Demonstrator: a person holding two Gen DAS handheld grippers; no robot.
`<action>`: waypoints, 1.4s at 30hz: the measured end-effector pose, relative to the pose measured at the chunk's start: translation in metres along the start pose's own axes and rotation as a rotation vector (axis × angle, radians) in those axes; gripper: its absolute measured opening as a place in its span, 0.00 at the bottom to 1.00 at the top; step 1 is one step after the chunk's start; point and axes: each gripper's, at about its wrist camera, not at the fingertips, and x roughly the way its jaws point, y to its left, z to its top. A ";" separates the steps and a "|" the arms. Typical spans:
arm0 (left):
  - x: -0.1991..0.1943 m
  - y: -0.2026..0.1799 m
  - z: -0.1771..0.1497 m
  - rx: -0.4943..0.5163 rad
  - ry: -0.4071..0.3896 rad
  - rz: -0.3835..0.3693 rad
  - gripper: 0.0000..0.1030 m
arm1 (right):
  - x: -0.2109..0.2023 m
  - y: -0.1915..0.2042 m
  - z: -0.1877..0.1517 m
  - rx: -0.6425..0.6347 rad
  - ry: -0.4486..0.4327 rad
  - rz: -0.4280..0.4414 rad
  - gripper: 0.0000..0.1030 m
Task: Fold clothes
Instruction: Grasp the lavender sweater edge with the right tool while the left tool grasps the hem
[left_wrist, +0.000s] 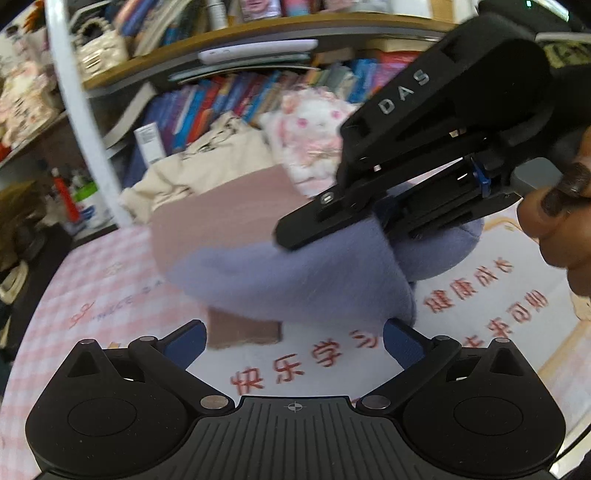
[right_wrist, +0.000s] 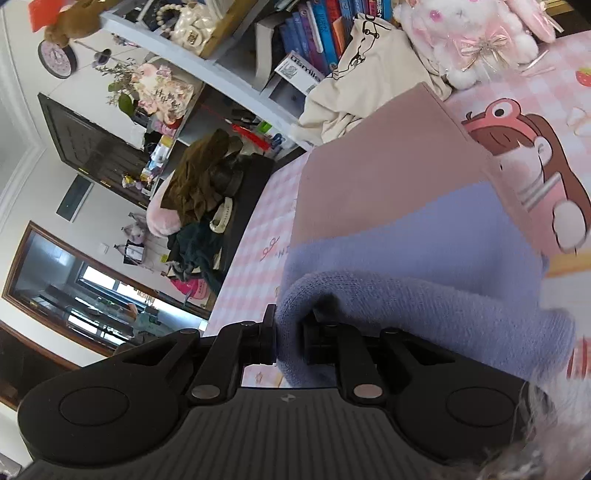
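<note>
A knitted garment, dusty pink (left_wrist: 221, 221) in its far half and lavender (left_wrist: 288, 273) in its near half, is lifted off the pink checked tablecloth (left_wrist: 110, 280). My right gripper (left_wrist: 295, 236) comes in from the upper right, shut on the lavender edge. In the right wrist view its fingers (right_wrist: 269, 332) pinch a rolled lavender fold (right_wrist: 424, 306), with the pink part (right_wrist: 388, 166) hanging beyond. My left gripper (left_wrist: 293, 339) stands open low over the cloth, just below the garment's lower edge. Nothing is between its blue pads (left_wrist: 184, 345).
A cream cloth bag (left_wrist: 192, 166) and a white-pink plush rabbit (left_wrist: 314, 129) lie at the back of the table under shelves of books (left_wrist: 221, 96). A white pole (left_wrist: 81, 122) rises at the left. A person's hand (left_wrist: 554, 229) holds the right gripper.
</note>
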 end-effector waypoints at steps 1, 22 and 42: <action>0.000 -0.002 0.000 0.006 -0.006 -0.009 0.99 | -0.002 0.002 -0.002 0.007 -0.002 0.002 0.12; 0.008 -0.005 0.011 -0.095 0.009 0.123 0.46 | -0.027 -0.024 -0.017 0.234 -0.064 -0.047 0.51; -0.012 -0.005 -0.040 -0.080 0.114 0.110 0.39 | -0.009 -0.101 -0.041 0.817 -0.096 -0.077 0.65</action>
